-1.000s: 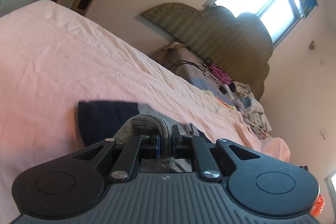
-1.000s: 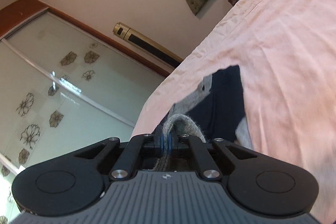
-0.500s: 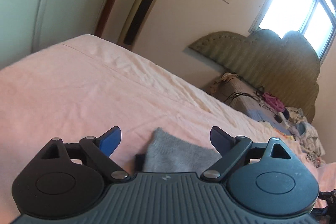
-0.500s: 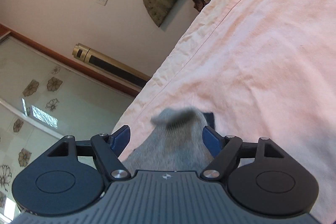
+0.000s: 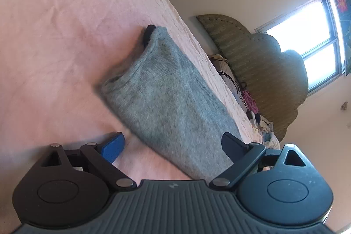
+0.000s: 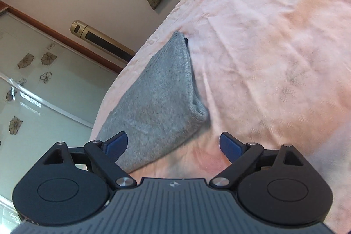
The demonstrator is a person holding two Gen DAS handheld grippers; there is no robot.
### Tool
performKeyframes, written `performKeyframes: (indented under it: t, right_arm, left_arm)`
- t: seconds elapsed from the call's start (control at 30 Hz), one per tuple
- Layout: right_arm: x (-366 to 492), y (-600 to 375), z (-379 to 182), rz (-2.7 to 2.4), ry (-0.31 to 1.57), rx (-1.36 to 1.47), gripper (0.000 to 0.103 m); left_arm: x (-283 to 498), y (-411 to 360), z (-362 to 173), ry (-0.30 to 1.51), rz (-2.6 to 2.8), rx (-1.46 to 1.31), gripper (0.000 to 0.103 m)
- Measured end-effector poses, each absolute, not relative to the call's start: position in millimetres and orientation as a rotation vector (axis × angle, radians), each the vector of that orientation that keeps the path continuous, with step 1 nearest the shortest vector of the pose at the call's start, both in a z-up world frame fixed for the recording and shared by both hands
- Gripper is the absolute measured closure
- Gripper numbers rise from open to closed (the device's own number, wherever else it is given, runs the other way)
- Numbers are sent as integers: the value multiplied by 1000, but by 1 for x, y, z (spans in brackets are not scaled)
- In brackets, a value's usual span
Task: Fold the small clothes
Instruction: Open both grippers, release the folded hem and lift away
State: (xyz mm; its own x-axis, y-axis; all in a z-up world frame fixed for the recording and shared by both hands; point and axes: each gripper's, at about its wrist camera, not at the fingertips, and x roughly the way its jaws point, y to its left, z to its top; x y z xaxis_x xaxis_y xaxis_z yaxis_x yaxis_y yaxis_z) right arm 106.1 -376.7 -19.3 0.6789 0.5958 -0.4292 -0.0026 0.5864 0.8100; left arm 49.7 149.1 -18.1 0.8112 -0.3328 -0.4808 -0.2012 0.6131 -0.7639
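Note:
A small grey knitted garment lies folded flat on the pink bed sheet. A dark navy part peeks out at its far end, also seen as a navy sliver in the right wrist view. My left gripper has its jaws opening wide, low over the garment's near end, and its blue pads press on nothing. My right gripper is opening too, with a corner of the grey garment beside its left pad and bare pink sheet across the rest of the gap.
A green padded headboard and a pile of clothes are at the bed's far end, under a bright window. A gold tower fan unit and a flowered sliding door stand past the bed's edge.
A second ago both grippers were shut on the grey fabric, held up over the navy part. Both have opened and let go, and the grey part now lies folded over the navy.

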Motion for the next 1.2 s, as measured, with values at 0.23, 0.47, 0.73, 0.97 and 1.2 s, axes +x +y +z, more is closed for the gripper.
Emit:
performKeyframes:
  t: [0.23, 0.47, 0.73, 0.97, 1.2]
  right_arm:
    - [161, -336, -23, 359, 750, 841, 60]
    - [154, -345, -17, 408, 726, 857, 89]
    - [99, -361, 8, 510, 721, 833, 91]
    - [50, -388, -20, 413, 845, 839, 67]
    - [98, -356, 53, 398, 642, 613, 32]
  left_arm:
    - [100, 146, -23, 747, 18, -878, 93]
    - [83, 160, 11, 661, -76, -863, 98]
    - [19, 181, 25, 674, -144, -826, 99]
    - [-31, 190, 20, 687, 2, -604, 98]
    - [40, 123, 70, 424, 18, -263, 1]
